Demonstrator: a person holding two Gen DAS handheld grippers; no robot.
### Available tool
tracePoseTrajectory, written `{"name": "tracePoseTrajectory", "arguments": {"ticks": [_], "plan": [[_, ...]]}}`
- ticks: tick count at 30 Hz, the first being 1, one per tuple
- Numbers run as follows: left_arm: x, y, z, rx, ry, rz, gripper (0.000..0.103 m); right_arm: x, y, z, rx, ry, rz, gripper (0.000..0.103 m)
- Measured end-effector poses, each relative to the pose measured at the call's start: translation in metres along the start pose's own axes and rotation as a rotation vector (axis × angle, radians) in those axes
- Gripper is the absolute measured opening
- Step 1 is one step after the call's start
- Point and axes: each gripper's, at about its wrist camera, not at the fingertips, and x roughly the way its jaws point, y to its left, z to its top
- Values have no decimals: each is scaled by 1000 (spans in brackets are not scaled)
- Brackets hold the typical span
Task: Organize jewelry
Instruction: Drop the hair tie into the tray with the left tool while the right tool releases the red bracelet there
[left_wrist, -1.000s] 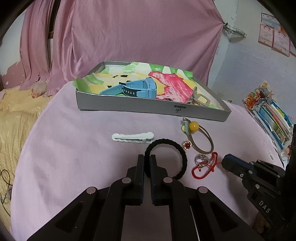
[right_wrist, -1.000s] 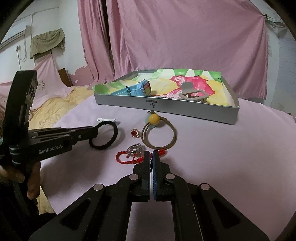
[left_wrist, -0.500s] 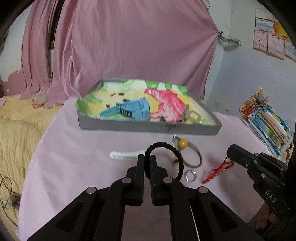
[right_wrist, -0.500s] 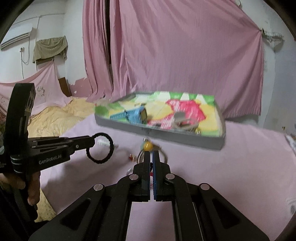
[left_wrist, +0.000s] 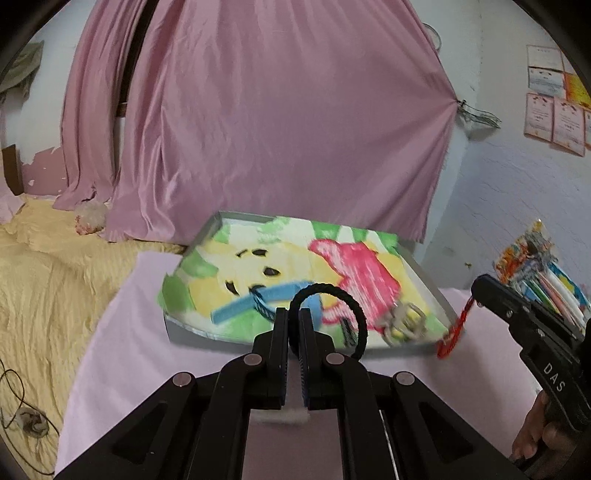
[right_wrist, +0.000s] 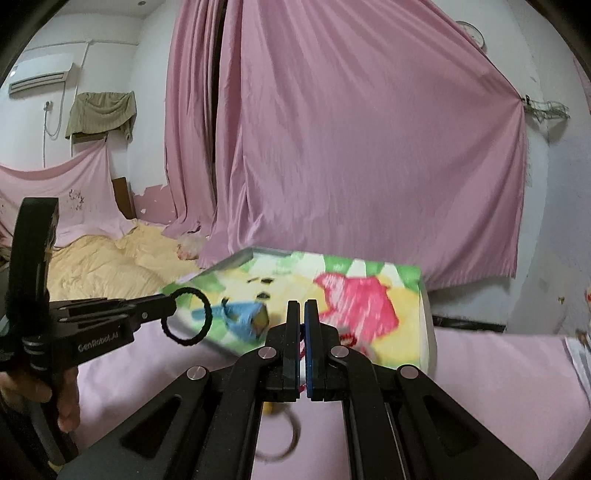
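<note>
**Both grippers lifted over the tray, each holding a piece**

The shallow grey tray (left_wrist: 192, 328) sits on the pink-covered table (left_wrist: 122, 350), lined with a bright cartoon drawing in yellow, green and red. Inside it lie a blue watch (left_wrist: 255, 299) near the middle and a silvery metal piece (left_wrist: 402, 321) toward the right side; blur hides finer detail.

The left gripper (left_wrist: 293, 314) has its fingers pressed nearly together on a black braided hair tie (left_wrist: 354, 314), which stands up as a loop above the tray's near edge. The right gripper (right_wrist: 302, 314) is likewise closed tight, pinching a red cord bracelet (left_wrist: 456, 328) that dangles just beside the tray's right corner.

A thin ring-shaped band (right_wrist: 291, 439) lies on the table below the right gripper, blurred.

Readable writing: "GenRobot.AI" on the left gripper's body and "DAS" on the right gripper's side.
</note>
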Motion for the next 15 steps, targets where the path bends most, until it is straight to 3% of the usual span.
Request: {"name": "tracePoseTrajectory", "arguments": {"ticks": [7, 15], "plan": [[34, 15, 9, -24, 35, 43, 5, 44, 13, 11, -26, 33, 6, 2], [58, 28, 2, -52, 83, 63, 5, 79, 11, -7, 7, 129, 22, 2]]}}
